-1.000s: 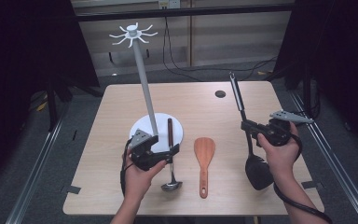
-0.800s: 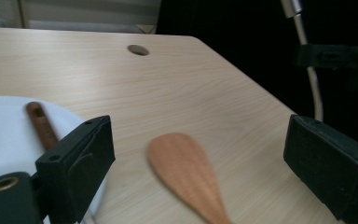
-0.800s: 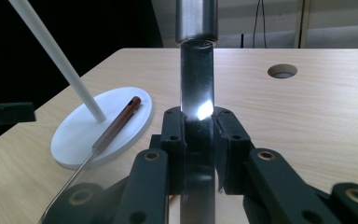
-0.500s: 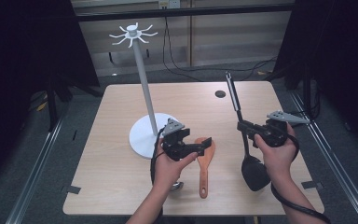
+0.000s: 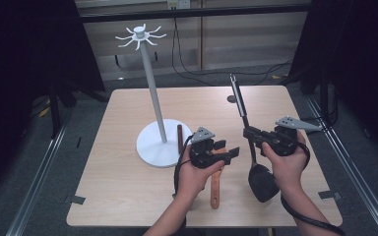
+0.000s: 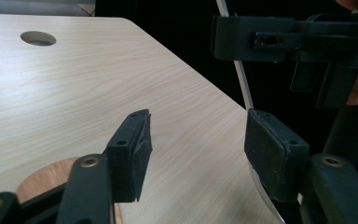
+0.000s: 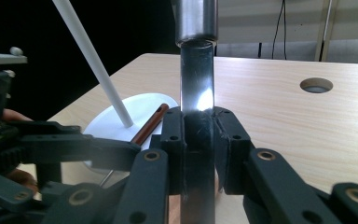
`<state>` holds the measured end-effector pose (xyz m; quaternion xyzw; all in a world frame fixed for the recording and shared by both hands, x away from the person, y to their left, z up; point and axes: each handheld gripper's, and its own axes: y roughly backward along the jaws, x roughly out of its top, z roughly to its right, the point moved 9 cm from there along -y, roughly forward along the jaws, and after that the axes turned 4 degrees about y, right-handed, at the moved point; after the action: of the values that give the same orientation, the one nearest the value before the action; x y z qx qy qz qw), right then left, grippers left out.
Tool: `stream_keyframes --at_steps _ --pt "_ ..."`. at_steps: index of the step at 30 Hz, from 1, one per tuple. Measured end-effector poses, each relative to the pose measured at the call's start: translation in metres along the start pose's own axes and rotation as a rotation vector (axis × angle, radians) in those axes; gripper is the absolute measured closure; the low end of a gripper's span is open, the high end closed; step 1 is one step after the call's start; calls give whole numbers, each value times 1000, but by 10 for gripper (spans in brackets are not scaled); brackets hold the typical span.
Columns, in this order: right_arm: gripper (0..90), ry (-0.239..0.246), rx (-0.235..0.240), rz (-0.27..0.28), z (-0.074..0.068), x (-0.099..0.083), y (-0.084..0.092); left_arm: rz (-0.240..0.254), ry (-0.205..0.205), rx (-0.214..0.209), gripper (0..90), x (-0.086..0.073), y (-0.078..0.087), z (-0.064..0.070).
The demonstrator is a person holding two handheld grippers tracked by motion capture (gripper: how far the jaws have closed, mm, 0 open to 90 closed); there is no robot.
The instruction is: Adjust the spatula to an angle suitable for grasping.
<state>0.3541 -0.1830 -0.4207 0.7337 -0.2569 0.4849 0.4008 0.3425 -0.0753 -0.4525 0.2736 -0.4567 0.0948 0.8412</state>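
Observation:
A black turner stands upright over the table's right half, handle (image 5: 238,101) up and blade (image 5: 263,183) down. My right gripper (image 5: 253,135) is shut on its steel shaft (image 7: 196,93), jaws pressed to both sides. My left gripper (image 5: 227,152) points right toward that shaft, above a wooden spatula (image 5: 216,184) lying flat. Its jaws have just been closing and stand half apart with nothing between them (image 6: 196,126). The turner's thin shaft (image 6: 240,79) runs behind the jaw on the right of the left gripper view. The wooden spatula's blade (image 6: 42,179) peeks out below the left jaw.
A white hook stand rises at the table's left-centre, with a round base (image 5: 150,147), a tall pole (image 5: 152,93) and hooks (image 5: 140,34) on top. A ladle's brown handle (image 5: 179,135) lies against the base. A cable hole (image 5: 232,99) sits near the far edge.
My left gripper has swung right from the ladle by the stand's base, across the wooden spatula, toward the right gripper, and its jaws are narrower. The right gripper still holds the turner.

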Motion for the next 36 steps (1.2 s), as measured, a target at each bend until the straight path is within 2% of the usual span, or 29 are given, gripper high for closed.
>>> stream_keyframes --at_steps 1,3,4,6,8,9,10,14,16,19,20,23,26,28,29,30,31,32,33,34,36 --pt "763 2 2 -1 -2 0 0 11 -3 -8 447 1 -1 1" --pt "763 8 4 5 -5 2 -1 26 18 -47 469 1 -4 5" --pt "763 9 12 2 -7 2 -1 29 47 -67 491 1 -6 7" --pt "763 11 11 4 -8 2 -2 18 58 -76 523 0 -7 8" --pt "763 28 13 -4 -10 1 -3 19 102 -107 530 -1 -9 11" --pt "763 24 17 -1 -11 1 -4 21 100 -106 538 0 -10 12" --pt "763 26 17 -6 -12 0 -4 31 113 -119 546 1 -11 13" --pt "763 28 19 -4 -14 0 -5 27 143 -128 598 0 -15 14" --pt "763 22 21 1 -16 1 -5 43 154 -148 610 1 -17 17" --pt "763 15 17 7 -17 2 -5 56 173 -142 680 2 -19 18" --pt "763 15 17 7 -17 2 -5 51 167 -133 680 2 -20 17" --pt "763 -8 27 13 -18 1 -6 55 157 -145 736 3 -21 19" --pt "763 2 24 10 -19 1 -5 70 166 -151 771 5 -21 20" --pt "762 -3 20 15 -19 2 -6 68 167 -148 848 7 -19 22" --pt "760 -18 14 34 -19 3 -6 74 210 -146 870 8 -18 22" --pt "760 -18 14 34 -19 3 -6 74 210 -146 879 8 -18 22" --pt "756 13 10 41 -22 5 -6 72 206 -135 884 9 -16 21" --pt "756 13 10 41 -22 5 -6 64 187 -121 884 10 -15 20" --pt "726 9 19 36 -23 5 -6 65 172 -122 885 10 -14 20" --pt "411 -37 -13 33 -20 9 -7 52 164 -113 884 9 -11 16" --pt "416 -35 -24 33 -18 10 -7 54 181 -111 884 9 -8 13"
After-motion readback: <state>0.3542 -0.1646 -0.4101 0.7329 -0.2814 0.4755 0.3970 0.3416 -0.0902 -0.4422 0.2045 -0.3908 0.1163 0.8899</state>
